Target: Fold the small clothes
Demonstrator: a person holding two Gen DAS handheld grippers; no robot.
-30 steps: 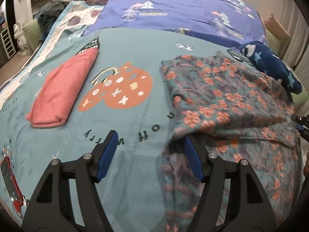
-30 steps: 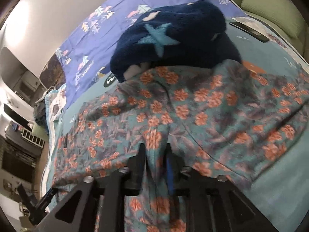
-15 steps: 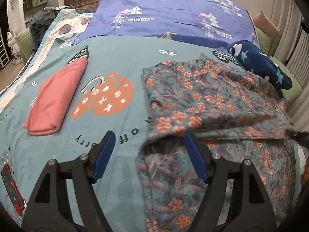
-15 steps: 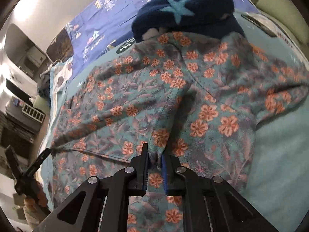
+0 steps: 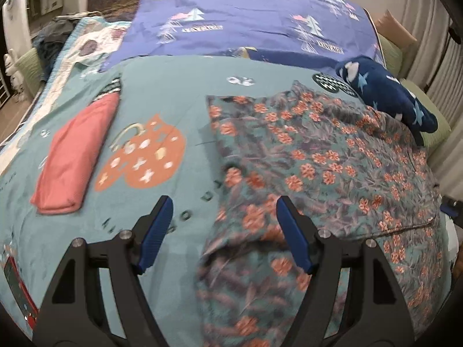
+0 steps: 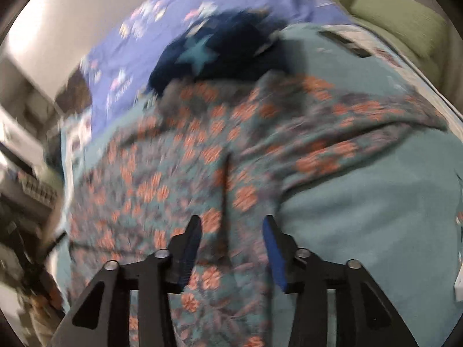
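A teal garment with orange flowers [image 5: 318, 167] lies spread on the bed's right half, its upper layer folded over the lower one. My left gripper [image 5: 224, 231] is open and empty above the garment's left edge. In the right wrist view the same floral garment [image 6: 188, 167] is blurred by motion; my right gripper [image 6: 231, 243] is open above it and holds nothing. A folded pink garment [image 5: 75, 156] lies at the left of the bed.
A dark blue fleece piece with stars [image 5: 385, 98] lies at the garment's far right corner and also shows in the right wrist view [image 6: 220, 55]. A purple sheet [image 5: 246, 14] covers the head of the bed. Green cushions [image 6: 399, 26] line the right side.
My right gripper was shut on the floral fabric and has opened, letting it drop flat. My left gripper has stayed open and has drawn back a little from the garment.
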